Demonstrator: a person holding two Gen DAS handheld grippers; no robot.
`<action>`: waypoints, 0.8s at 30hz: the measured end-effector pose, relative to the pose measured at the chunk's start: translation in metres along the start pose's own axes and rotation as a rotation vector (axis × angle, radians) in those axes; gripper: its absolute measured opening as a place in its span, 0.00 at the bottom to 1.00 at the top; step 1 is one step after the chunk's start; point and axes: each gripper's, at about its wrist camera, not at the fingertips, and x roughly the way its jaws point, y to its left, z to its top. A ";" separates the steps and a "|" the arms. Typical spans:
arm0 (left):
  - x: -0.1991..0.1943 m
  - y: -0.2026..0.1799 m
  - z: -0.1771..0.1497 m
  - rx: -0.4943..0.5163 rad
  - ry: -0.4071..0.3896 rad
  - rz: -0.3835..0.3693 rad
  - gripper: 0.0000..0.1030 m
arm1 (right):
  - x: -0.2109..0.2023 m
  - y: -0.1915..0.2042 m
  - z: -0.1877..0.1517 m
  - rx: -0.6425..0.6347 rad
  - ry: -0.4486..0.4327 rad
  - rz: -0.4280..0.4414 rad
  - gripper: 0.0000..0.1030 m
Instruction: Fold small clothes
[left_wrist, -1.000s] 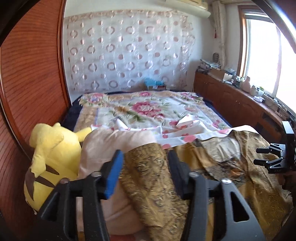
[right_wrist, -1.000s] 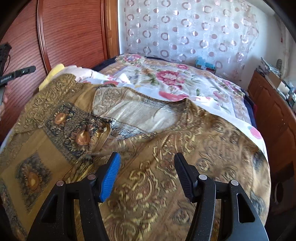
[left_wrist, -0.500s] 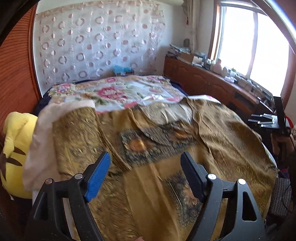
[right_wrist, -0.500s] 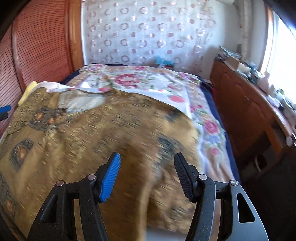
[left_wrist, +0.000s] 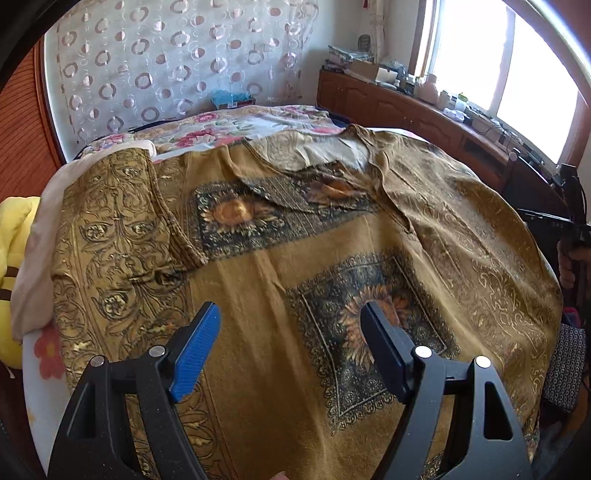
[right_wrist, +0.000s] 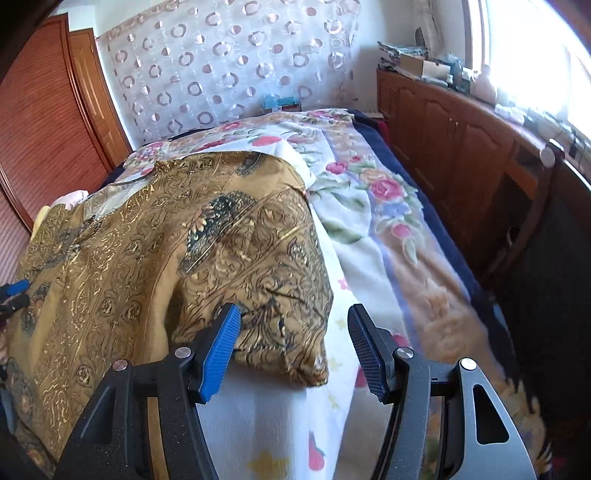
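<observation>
Left tongs (left_wrist: 290, 334): released, nothing between the jaws, which have just been widening; they hang over the shirt's front, likely free to choose a new hold.
Right tongs (right_wrist: 293, 338): parted, gripping nothing; the right sleeve end sits just ahead, between the jaws, probably the next thing to take.
Shirt (left_wrist: 258, 295): gold, spread front-up on the bed, flat so it can be folded.
Left sleeve (left_wrist: 110, 229): lies out to the side over a pale pillow (left_wrist: 35, 258).
Right sleeve (right_wrist: 258, 258): bunched at the shirt's edge, on the floral sheet (right_wrist: 369, 221).
Far: patterned curtain (left_wrist: 166, 66) behind the bed.
</observation>
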 end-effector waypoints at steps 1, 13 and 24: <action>0.001 0.000 -0.001 -0.003 0.007 -0.001 0.77 | -0.001 -0.002 -0.002 0.013 0.006 0.014 0.61; 0.013 -0.009 -0.004 0.041 0.043 0.047 0.81 | -0.003 -0.006 0.001 0.013 0.040 0.077 0.35; 0.014 -0.011 -0.005 0.052 0.047 0.054 0.84 | -0.031 0.030 0.024 -0.179 -0.090 -0.134 0.07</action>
